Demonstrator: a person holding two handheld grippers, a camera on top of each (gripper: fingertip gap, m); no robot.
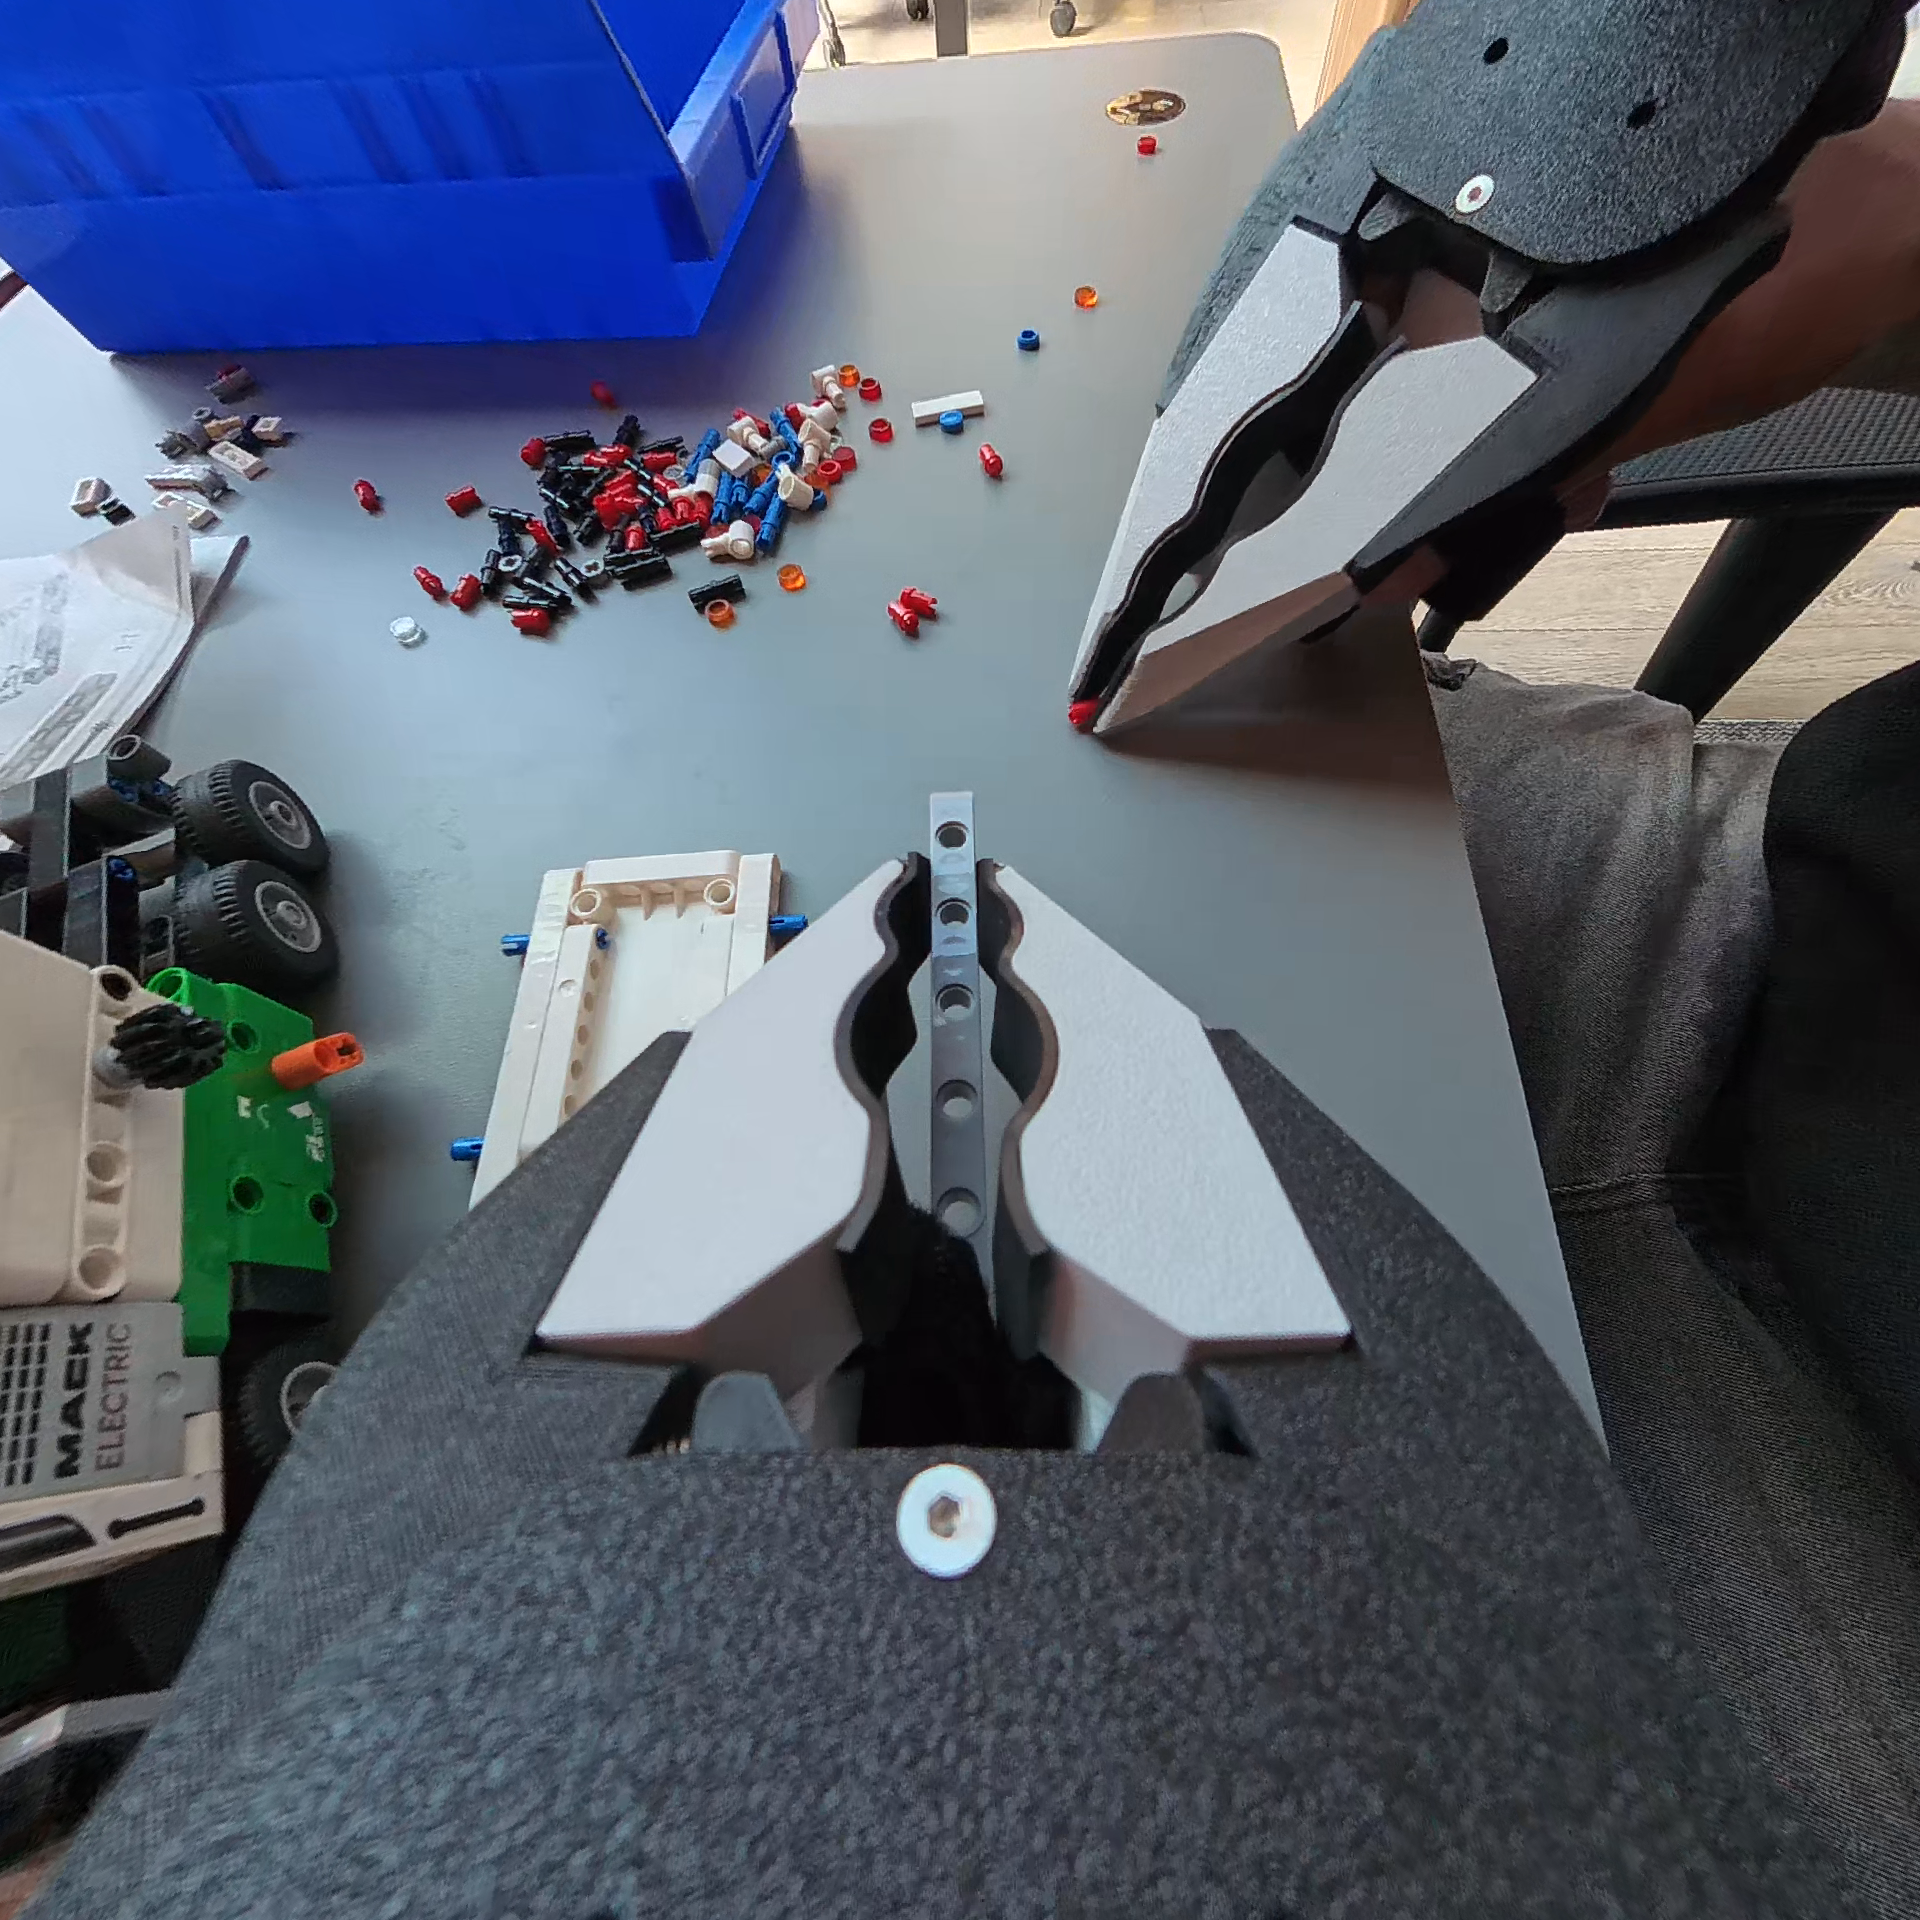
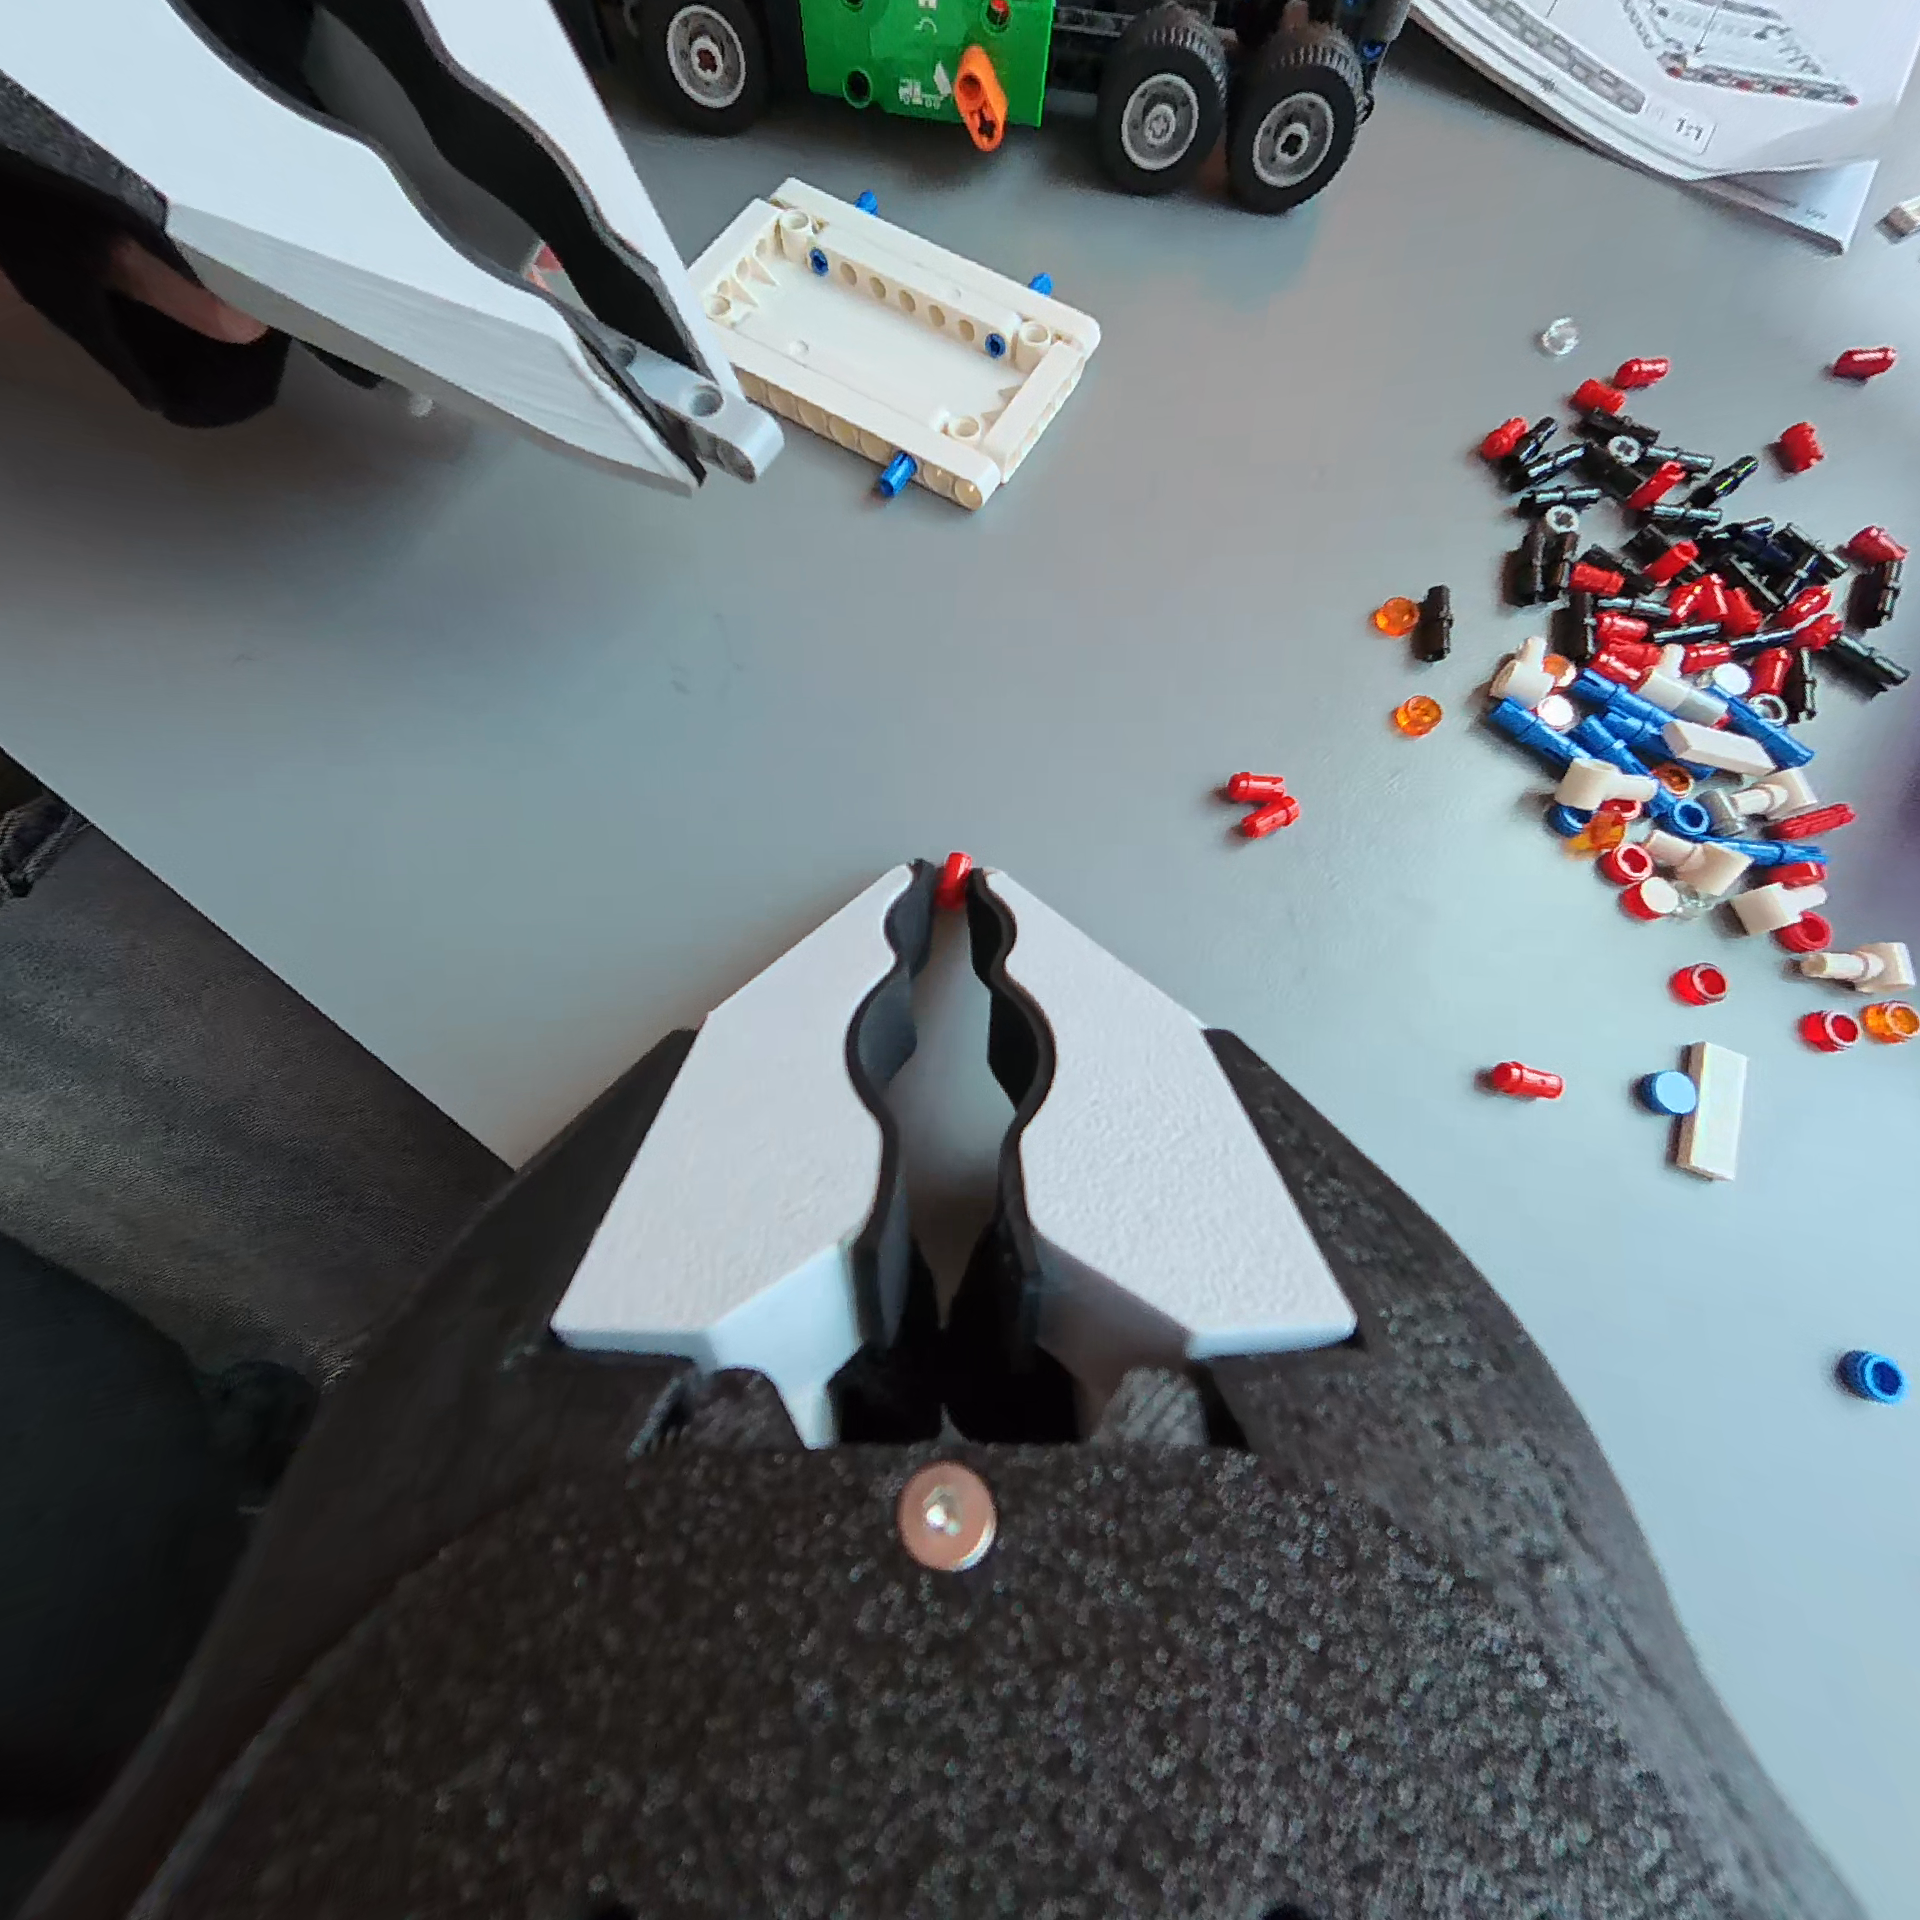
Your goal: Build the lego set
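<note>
My left gripper (image 1: 951, 868) is shut on a long grey beam with holes (image 1: 954, 997), held above the grey table. The beam's end also shows in the right wrist view (image 2: 743, 442), sticking out of the left gripper (image 2: 694, 457). My right gripper (image 2: 951, 873) is shut on a small red pin (image 2: 953, 881) at its tips. In the left wrist view the right gripper (image 1: 1091, 717) stands tip-down at the table's right edge with the red pin (image 1: 1081, 713). A white frame assembly with blue pins (image 1: 623, 977) (image 2: 894, 343) lies on the table.
A pile of red, black, blue and white small parts (image 1: 665, 488) (image 2: 1683, 675) lies on the table. A green and white truck model with black wheels (image 1: 156, 1039) (image 2: 935, 62) stands by the instruction booklet (image 1: 83, 623) (image 2: 1662, 73). A blue bin (image 1: 364, 166) stands at the back. There is about 8 cm between the tips of the two grippers.
</note>
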